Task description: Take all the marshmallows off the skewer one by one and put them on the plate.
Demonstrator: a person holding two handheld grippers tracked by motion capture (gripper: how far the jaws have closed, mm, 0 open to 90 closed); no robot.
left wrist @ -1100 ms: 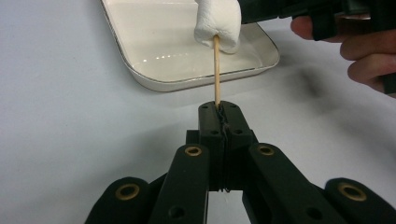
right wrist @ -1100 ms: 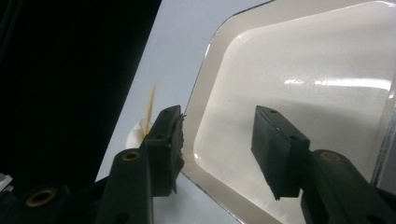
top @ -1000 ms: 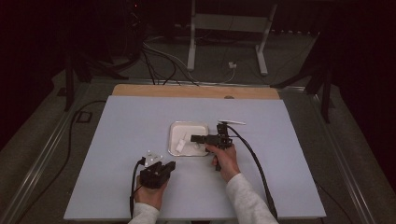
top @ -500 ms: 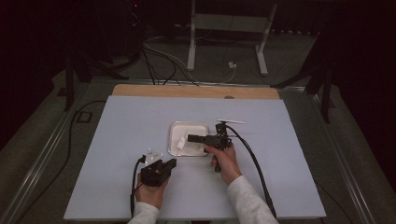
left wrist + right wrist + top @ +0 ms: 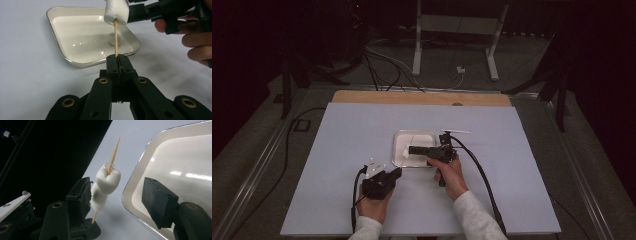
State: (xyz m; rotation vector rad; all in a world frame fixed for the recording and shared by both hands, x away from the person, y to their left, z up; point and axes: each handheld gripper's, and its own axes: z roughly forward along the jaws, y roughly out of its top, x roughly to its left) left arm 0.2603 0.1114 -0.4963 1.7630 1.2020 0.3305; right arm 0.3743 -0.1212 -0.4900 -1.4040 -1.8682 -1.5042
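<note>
Left gripper (image 5: 117,58) is clamped tight on the foot of a thin wooden skewer (image 5: 115,37), standing it upright with a marshmallow (image 5: 116,12) threaded near the top, above the near rim of the white tray (image 5: 61,53). The right gripper (image 5: 120,195) has let go: its jaws have just been opening and stand apart, two marshmallows (image 5: 105,187) on the stick between them, the lower one brushing one pad. My worry is that sticky contact; if the right hand draws away with the sweet clinging, it could drag the marshmallows up the stick or tilt the skewer in its narrow hold. From above, the left hand (image 5: 377,200) sits low near the table's front edge, the right hand (image 5: 449,172) reaches across level over the tray.
</note>
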